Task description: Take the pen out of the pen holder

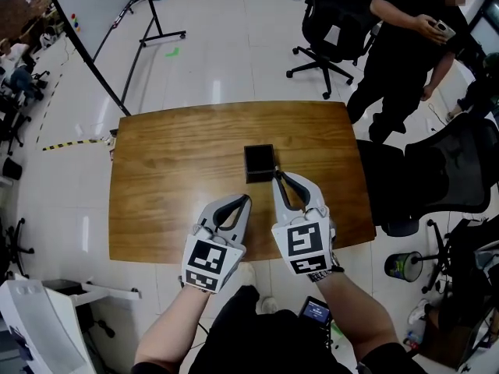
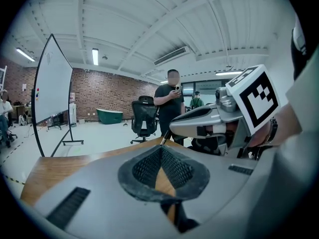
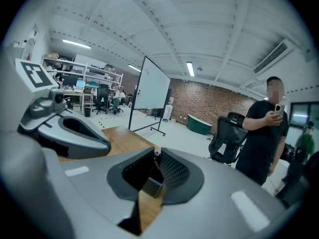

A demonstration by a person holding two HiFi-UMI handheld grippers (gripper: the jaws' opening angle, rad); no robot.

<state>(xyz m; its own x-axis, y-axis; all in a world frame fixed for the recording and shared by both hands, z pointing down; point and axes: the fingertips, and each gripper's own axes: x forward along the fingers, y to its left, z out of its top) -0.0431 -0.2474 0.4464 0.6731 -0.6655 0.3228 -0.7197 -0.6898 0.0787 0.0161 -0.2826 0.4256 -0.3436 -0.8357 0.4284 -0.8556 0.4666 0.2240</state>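
Observation:
A black square pen holder (image 1: 259, 162) stands near the middle of the wooden table (image 1: 171, 170). My right gripper (image 1: 276, 174) is at the holder's near right corner, its jaws closed on the top of a thin dark pen (image 2: 165, 137) that slants down from its tips. In the right gripper view the holder (image 3: 149, 183) shows below the closed tips (image 3: 157, 153). My left gripper (image 1: 247, 199) hovers above the table just in front of the holder, shut with nothing in it; only wood shows under its tips (image 2: 160, 149).
A person in black (image 1: 405, 45) stands beyond the table's far right corner, looking at a phone. Black office chairs stand behind (image 1: 331, 22) and to the right (image 1: 444, 170) of the table. A whiteboard on a stand (image 1: 93, 6) is at the far left.

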